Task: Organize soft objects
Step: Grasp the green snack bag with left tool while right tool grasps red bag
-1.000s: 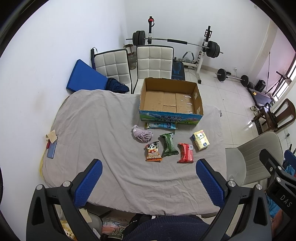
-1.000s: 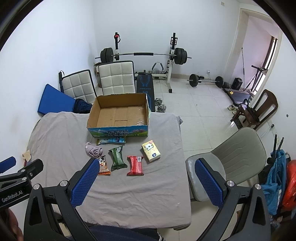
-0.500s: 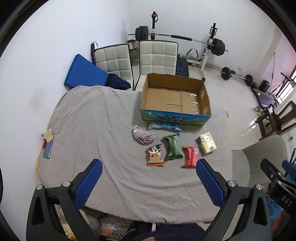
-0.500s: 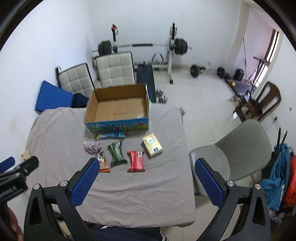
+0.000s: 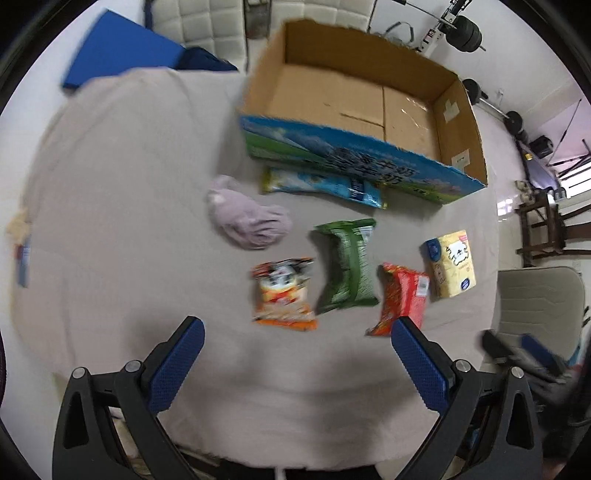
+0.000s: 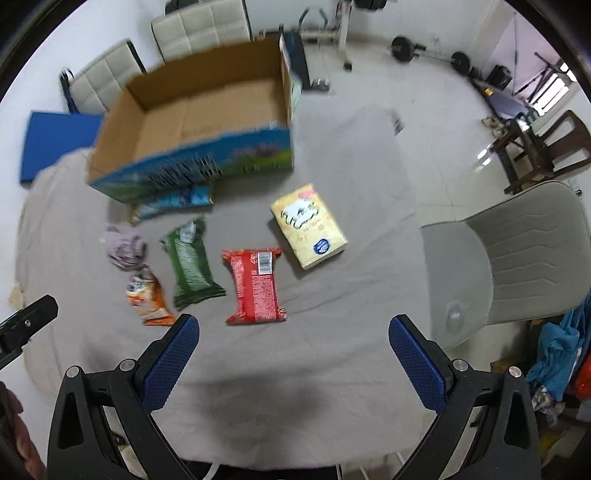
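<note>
An open cardboard box (image 5: 362, 107) (image 6: 207, 110) stands empty at the far side of a grey-covered table (image 5: 110, 229). In front of it lie a blue packet (image 5: 325, 184) (image 6: 173, 199), a lilac cloth (image 5: 247, 221) (image 6: 123, 247), an orange snack bag (image 5: 284, 295) (image 6: 147, 299), a green packet (image 5: 345, 266) (image 6: 190, 258), a red packet (image 5: 402, 299) (image 6: 256, 286) and a yellow tissue pack (image 5: 452, 264) (image 6: 308, 225). My left gripper (image 5: 295, 365) is open and empty above the near table edge. My right gripper (image 6: 291, 365) is open and empty, just short of the red packet.
A grey chair (image 6: 509, 254) stands right of the table. White padded chairs (image 6: 199, 26), a blue mat (image 6: 55, 144) and weight equipment (image 6: 428, 51) sit behind the box. A phone and paper (image 5: 22, 251) lie at the table's left edge.
Both grippers have dropped and moved forward towards the table, so the items and box look much larger. Nothing on the table has moved.
</note>
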Motion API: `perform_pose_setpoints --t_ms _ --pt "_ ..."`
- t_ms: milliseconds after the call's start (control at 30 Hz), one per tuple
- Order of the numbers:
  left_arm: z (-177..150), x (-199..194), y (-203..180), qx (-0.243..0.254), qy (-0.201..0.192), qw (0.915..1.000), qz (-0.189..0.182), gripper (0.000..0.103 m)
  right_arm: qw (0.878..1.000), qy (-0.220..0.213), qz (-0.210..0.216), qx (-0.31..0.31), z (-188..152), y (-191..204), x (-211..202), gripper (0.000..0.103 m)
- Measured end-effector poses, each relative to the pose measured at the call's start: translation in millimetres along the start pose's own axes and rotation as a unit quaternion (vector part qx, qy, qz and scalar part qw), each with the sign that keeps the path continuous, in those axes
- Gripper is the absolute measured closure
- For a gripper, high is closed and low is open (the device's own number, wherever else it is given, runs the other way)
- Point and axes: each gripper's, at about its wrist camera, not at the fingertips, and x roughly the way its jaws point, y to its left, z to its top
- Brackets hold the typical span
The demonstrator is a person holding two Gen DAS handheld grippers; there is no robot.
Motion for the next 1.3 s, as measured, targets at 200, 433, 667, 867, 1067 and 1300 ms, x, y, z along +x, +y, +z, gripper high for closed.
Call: perform_pose_setpoints --t_ms 200,433,667,867,1067,1300 --pt "27.2 70.4 -26.5 0.012 0.055 0.9984 -0.008 0.006 0.997 0.071 0.016 -0.007 14.8 12.1 98.5 0.001" --pt "43.5 113.5 -34.0 0.005 0.084 0.9964 -0.015 0.006 0.99 0.129 0.046 0.029 16.6 8.9 164.5 0.019" --pt "37.8 129.5 -53.5 0.031 0.093 0.9951 -0.009 0.014 0.987 0.147 0.05 0.026 15.0 5.0 176.2 0.047" --pt "34.3 150.1 -66.0 0.051 0.109 0.9927 0.005 0.038 0.984 0.154 0.087 0.021 7.0 -13.4 165.1 0.037" --pt "19.4 172.0 -73.1 0.068 0.117 0.9907 0.019 0.063 0.984 0.147 0.103 0.026 -4.8 -38.0 169.0 0.034" --pt "-19.9 174.4 -70.4 0.092 0.117 0.9883 0.032 0.066 0.985 0.142 0.098 -0.021 -30.6 -44.5 161.4 0.034"
